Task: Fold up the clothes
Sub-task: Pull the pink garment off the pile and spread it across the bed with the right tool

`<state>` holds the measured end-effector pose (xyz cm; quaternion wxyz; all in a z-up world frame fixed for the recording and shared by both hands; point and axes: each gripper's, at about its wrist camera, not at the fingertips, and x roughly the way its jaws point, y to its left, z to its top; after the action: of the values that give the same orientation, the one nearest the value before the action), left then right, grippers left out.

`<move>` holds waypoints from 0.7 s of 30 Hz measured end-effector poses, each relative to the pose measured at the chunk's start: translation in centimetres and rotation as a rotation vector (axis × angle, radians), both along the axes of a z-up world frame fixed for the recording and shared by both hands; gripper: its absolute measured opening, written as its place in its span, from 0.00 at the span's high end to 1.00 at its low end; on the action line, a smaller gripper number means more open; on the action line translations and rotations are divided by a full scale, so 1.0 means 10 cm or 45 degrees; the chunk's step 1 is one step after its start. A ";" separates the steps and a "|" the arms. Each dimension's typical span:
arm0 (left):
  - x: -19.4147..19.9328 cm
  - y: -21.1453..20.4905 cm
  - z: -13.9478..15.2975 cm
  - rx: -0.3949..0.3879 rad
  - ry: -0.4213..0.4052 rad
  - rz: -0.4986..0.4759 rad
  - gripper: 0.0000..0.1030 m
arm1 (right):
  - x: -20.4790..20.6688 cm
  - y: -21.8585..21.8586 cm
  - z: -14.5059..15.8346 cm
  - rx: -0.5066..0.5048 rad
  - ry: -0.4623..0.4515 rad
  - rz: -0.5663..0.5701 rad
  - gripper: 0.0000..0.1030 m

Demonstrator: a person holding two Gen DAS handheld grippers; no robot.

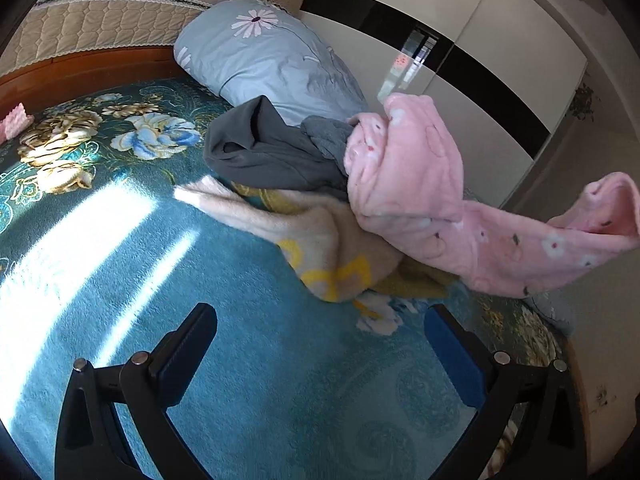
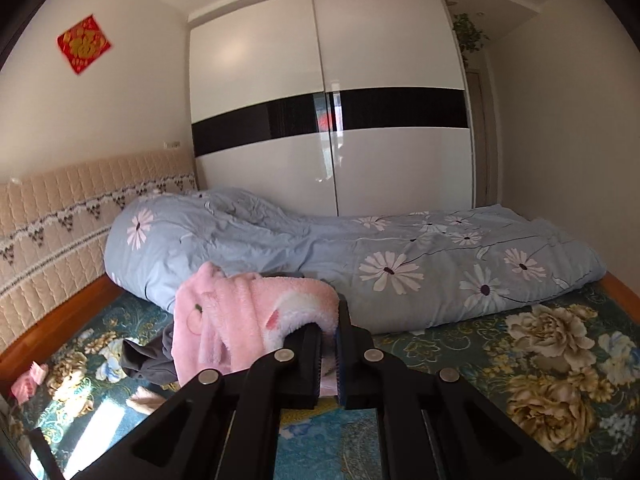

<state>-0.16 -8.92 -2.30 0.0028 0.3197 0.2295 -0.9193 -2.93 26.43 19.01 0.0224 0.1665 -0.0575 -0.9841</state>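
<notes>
A pink fleece garment (image 2: 248,312) with flower prints is pinched in my right gripper (image 2: 329,334), which is shut on it and holds it lifted over the bed. In the left wrist view the same pink garment (image 1: 420,184) hangs in the air at the right, one end trailing to the frame's edge. Under it lies a pile: a dark grey garment (image 1: 260,148) and a cream and yellow garment (image 1: 328,248). My left gripper (image 1: 320,332) stands open above the teal floral bedspread (image 1: 200,280), short of the pile, with nothing between its fingers.
A rolled light blue quilt (image 2: 360,264) with daisies lies along the far side of the bed. Behind it stands a white wardrobe (image 2: 328,100) with a black band. A quilted beige headboard (image 2: 60,216) runs at the left. A small pink item (image 1: 14,122) lies near the wooden bed edge.
</notes>
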 end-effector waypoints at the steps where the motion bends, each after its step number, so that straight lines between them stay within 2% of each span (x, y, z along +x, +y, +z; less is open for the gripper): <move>1: 0.03 0.06 0.01 -0.023 0.000 -0.013 0.00 | 0.17 0.16 0.05 -0.019 0.018 -0.006 0.94; 4: 0.13 0.18 0.04 -0.080 0.007 -0.035 0.00 | 0.62 0.65 0.10 -0.079 0.056 -0.045 0.94; 10: 0.28 0.28 -0.08 -0.069 -0.038 -0.077 0.00 | 1.29 1.75 -0.01 -0.212 0.070 -0.214 0.94; 17: 0.46 0.36 -0.19 -0.075 -0.071 -0.106 0.00 | 1.76 2.74 -0.54 -0.345 0.012 -0.419 0.95; 21: 0.55 0.44 -0.25 -0.090 -0.090 -0.134 0.00 | 1.88 3.19 -1.03 -0.367 -0.119 -0.538 0.95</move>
<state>5.34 -4.52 -4.79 -0.0263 0.3631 0.1793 -0.9139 15.84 58.38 8.74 -0.1630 0.1910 -0.2316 -0.9398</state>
